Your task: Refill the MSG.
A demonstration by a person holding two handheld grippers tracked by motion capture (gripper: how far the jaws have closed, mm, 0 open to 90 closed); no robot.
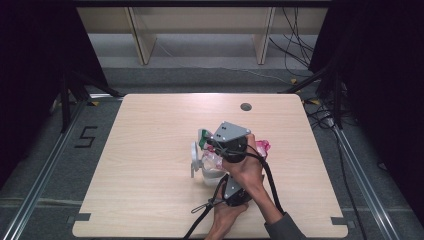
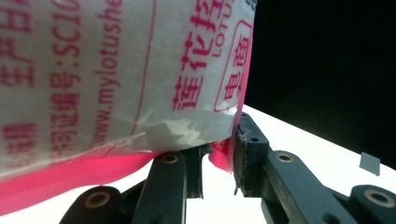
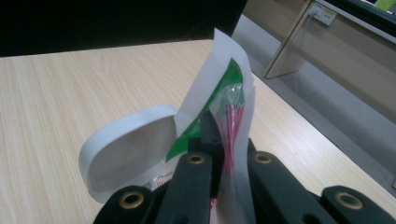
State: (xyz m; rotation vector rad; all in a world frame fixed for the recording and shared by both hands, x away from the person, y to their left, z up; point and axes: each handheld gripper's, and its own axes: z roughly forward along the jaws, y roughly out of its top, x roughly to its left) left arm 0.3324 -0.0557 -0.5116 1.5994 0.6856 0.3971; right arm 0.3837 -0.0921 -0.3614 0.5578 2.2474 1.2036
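One pale wooden counter (image 1: 150,165) carries the scene, its single round cable hole (image 1: 245,106) near the far edge and a black "5" (image 1: 87,136) marked on the floor to its left. Just right of the counter's middle, one plastic bag (image 1: 212,159), white with pink lettering and a pink bottom band, is held between two grippers. One white lid (image 1: 195,159) stands on edge just beside the bag on its left. The right gripper (image 1: 216,141), the farther of the two in the high view, has its jaws pressed together on the bag's top edge (image 3: 229,107), where a green patch and pink lines show through the film. The left gripper (image 1: 223,186), nearer the person, pinches the pink lower corner of the bag (image 2: 223,156); in the left gripper view a gap remains between its jaws, with the film folded against one pad. Two hands come in from the bottom edge, one grey sleeve (image 1: 282,227) at the right wrist.
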